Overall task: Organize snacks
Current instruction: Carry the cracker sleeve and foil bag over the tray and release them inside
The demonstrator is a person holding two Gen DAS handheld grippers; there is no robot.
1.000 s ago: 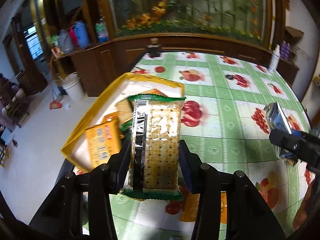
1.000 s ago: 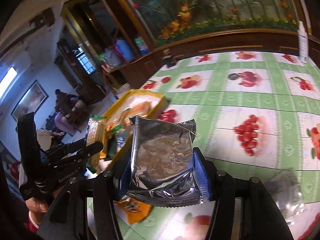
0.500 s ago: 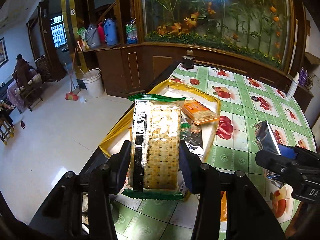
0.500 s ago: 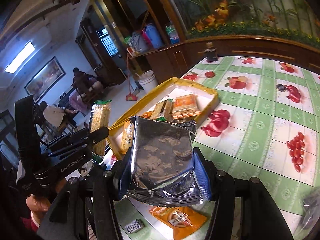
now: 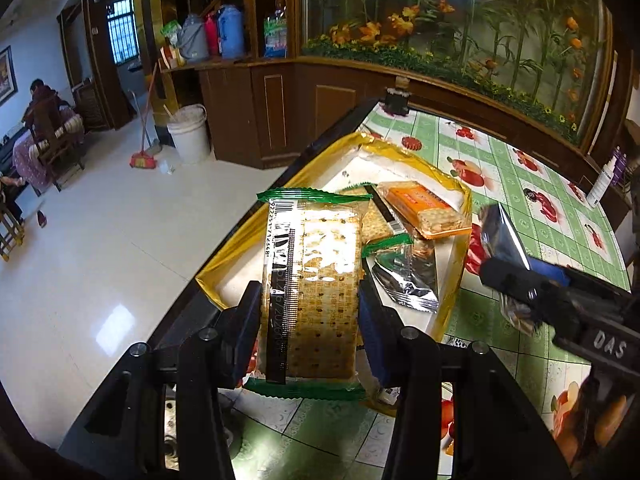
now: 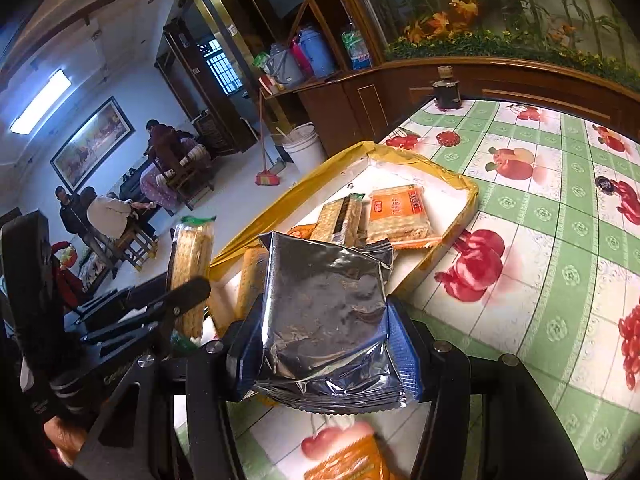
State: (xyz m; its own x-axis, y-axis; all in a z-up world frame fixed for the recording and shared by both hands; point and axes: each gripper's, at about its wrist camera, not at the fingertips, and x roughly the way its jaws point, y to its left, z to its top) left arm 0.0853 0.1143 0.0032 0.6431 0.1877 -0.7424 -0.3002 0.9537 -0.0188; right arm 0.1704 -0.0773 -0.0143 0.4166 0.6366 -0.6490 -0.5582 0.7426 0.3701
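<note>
Cracker packet (image 5: pixel 312 280) clamped in left gripper (image 5: pixel 310 312); silver foil packet (image 6: pixel 324 316) clamped in right gripper (image 6: pixel 322 344), near the yellow tray (image 5: pixel 460 248).

The cracker pack (image 5: pixel 310 292) is clear with green ends and a black barcode strip; the foil pouch (image 6: pixel 326 320) is dark silver. The tray (image 5: pixel 460 248) looks yellow-rimmed and white inside, on a green-and-white checked tablecloth (image 6: pixel 560 240) printed with red fruit.

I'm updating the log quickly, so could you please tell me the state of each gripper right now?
Left gripper: closed on the green-edged cracker pack.
Right gripper: closed on the silver foil packet.
</note>
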